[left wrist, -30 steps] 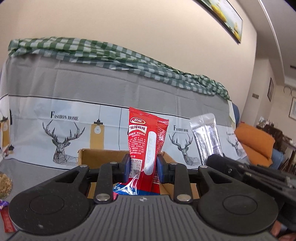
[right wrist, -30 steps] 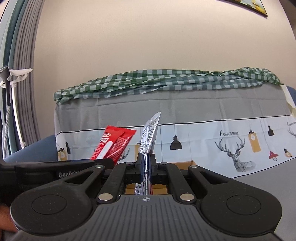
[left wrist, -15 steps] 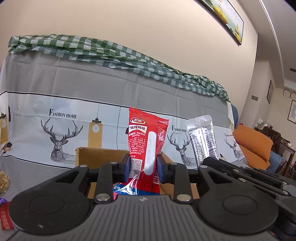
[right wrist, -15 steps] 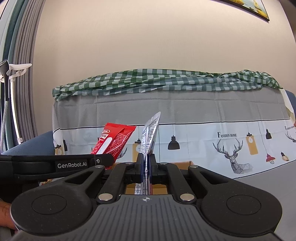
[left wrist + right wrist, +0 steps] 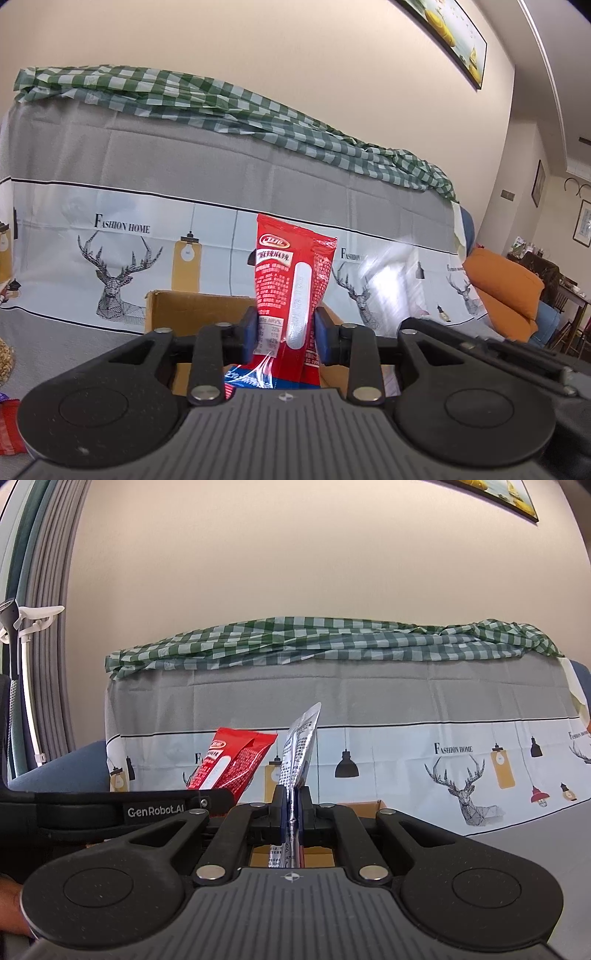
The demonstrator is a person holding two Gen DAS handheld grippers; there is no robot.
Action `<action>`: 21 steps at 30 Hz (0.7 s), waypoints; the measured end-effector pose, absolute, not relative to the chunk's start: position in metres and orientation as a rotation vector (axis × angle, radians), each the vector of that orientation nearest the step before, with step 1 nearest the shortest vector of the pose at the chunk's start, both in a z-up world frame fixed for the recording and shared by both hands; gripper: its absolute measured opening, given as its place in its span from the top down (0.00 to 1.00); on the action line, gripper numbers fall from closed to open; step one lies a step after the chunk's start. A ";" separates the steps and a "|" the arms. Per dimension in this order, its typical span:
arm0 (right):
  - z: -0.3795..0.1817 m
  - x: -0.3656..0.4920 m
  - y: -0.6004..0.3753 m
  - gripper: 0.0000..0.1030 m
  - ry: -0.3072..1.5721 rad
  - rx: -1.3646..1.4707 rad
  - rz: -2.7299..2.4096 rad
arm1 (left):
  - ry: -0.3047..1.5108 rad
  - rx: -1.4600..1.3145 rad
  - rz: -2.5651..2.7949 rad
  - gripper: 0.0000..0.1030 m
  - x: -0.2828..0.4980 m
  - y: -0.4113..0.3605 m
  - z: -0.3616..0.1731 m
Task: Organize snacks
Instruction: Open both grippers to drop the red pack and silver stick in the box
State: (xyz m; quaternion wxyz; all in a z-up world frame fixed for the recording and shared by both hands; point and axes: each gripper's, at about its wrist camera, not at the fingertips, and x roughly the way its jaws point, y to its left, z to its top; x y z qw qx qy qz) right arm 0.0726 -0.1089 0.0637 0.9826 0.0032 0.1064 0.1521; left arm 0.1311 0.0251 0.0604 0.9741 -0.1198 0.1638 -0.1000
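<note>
left tool (image 5: 285, 334) opening around red packet (image 5: 291, 291); right tool (image 5: 291, 812) clamps silver packet (image 5: 298, 753) over box (image 5: 195, 310).

The open cardboard box (image 5: 192, 310) is lying directly ahead of and below both claws, its near wall and raised flap standing in the forward path. The red snack packet (image 5: 291, 288) is filling the gap of the left claw (image 5: 285, 330), whose jaws are opening around it. The silver foil packet (image 5: 300, 755) is closing off the gap of the right claw (image 5: 291, 812). The two tools are crowding each other side by side. The deer-print cloth (image 5: 461, 760) is walling off the far side behind the box.
</note>
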 end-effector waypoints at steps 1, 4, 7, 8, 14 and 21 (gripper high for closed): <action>0.063 0.074 -0.107 0.89 0.224 0.002 0.305 | 0.339 -0.244 -0.206 0.47 0.133 0.025 0.060; 0.064 0.072 -0.105 0.68 0.217 0.004 0.268 | 0.335 -0.263 -0.153 0.30 0.134 0.031 0.058; 0.065 0.072 -0.108 0.57 0.220 0.035 0.261 | 0.317 -0.276 -0.122 0.30 0.132 0.036 0.056; 0.065 0.072 -0.108 0.57 0.218 0.036 0.258 | 0.305 -0.278 -0.119 0.31 0.130 0.038 0.054; 0.065 0.067 -0.099 0.46 0.207 0.024 0.266 | 0.294 -0.230 -0.099 0.44 0.112 0.044 0.051; 0.067 0.055 -0.088 0.45 0.201 0.040 0.293 | 0.393 -0.327 -0.119 0.70 0.093 0.081 0.048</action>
